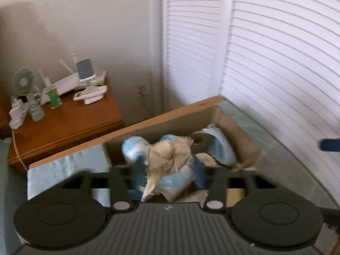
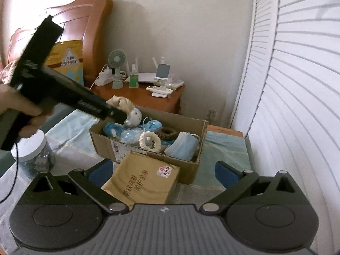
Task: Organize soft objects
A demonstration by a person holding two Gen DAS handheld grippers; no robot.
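**While both tongs gape, the brown pack waits outside the box**

As the right tongs (image 2: pixel 163 172) are held wide with nothing pressed, the brown pack (image 2: pixel 144 180) is found straight ahead between the fingers. Its long axis is run away from them, and its far end is leant against the near wall of the cardboard box (image 2: pixel 191 167). The right hand is judged the nearer. The left tongs (image 1: pixel 169 170) are spread over the box's far left corner, and a cream cloth (image 1: pixel 167 155) is seen between the fingers, apparently unpressed.

On the bed cover (image 2: pixel 225 144) are counted one box, one pack and one white-lidded jar (image 2: pixel 31 148). In the box are counted one white ring (image 2: pixel 149 142), one dark ring (image 2: pixel 167 133) and several blue masks (image 2: pixel 182 146), whose number cannot be told.
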